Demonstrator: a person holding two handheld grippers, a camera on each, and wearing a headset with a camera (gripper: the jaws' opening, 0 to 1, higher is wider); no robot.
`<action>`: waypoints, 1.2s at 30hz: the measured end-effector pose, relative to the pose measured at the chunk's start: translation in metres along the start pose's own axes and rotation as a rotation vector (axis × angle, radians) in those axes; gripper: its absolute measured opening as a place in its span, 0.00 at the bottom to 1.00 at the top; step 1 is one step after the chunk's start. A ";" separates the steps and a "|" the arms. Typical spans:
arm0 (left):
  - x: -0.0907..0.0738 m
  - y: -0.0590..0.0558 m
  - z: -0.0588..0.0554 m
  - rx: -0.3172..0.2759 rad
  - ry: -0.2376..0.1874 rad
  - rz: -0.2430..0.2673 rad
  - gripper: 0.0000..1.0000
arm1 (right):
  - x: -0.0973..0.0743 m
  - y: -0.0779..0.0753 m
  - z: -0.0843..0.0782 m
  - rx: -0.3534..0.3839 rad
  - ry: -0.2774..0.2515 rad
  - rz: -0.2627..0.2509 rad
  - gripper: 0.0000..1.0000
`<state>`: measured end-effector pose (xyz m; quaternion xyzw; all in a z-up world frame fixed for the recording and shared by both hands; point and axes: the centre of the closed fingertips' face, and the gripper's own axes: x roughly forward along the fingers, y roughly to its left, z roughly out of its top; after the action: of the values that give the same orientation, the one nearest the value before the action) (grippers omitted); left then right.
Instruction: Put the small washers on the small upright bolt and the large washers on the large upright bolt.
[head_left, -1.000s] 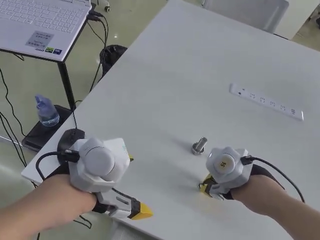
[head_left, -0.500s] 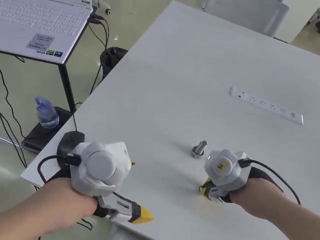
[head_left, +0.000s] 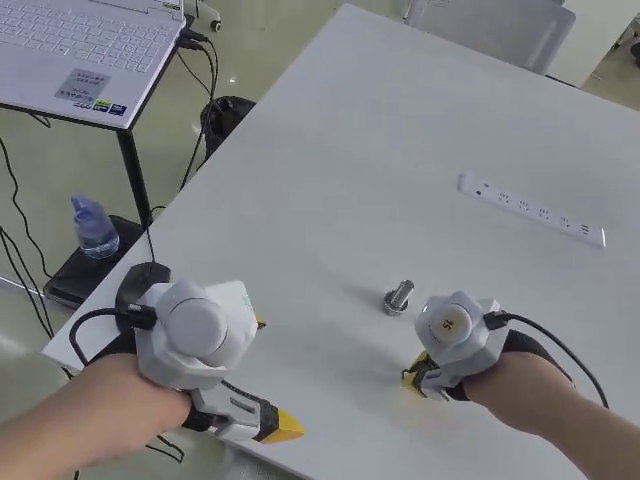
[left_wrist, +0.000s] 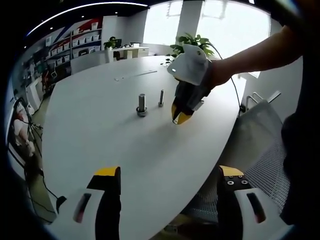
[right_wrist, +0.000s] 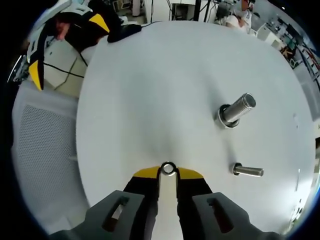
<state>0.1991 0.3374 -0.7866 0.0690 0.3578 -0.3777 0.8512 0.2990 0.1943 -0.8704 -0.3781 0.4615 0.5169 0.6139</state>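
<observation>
The large upright bolt (head_left: 399, 296) (left_wrist: 142, 105) (right_wrist: 235, 111) stands on the white table (head_left: 330, 180), with a ring at its base. Beside it is the thin small bolt (left_wrist: 161, 98) (right_wrist: 247, 171). My right gripper (head_left: 412, 378) (right_wrist: 168, 172) is just in front of the large bolt, near the table's front edge, shut on a steel washer (right_wrist: 168, 168) held upright at its yellow tips. My left gripper (head_left: 272, 375) (left_wrist: 167, 175) is at the front left corner, open, with nothing between its jaws. It points at the right gripper (left_wrist: 181, 116).
A white power strip (head_left: 530, 205) lies at the back right of the table. A black device (head_left: 145, 280) sits on the front left corner. Off the table to the left are a laptop (head_left: 80, 45) on a stand and a bottle (head_left: 95, 222). A mesh chair (left_wrist: 260, 130) stands by the front edge.
</observation>
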 end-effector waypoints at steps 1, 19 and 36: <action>0.000 0.000 0.000 -0.002 -0.002 0.000 0.78 | -0.002 0.000 -0.001 0.008 0.000 0.002 0.13; -0.002 0.004 0.003 -0.018 -0.018 0.020 0.82 | -0.020 -0.011 -0.019 0.060 0.018 0.004 0.13; -0.003 0.007 0.008 -0.023 -0.033 0.026 0.86 | -0.044 -0.036 -0.034 0.072 0.013 -0.026 0.13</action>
<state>0.2069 0.3407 -0.7800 0.0573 0.3470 -0.3637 0.8625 0.3269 0.1435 -0.8383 -0.3650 0.4789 0.4893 0.6310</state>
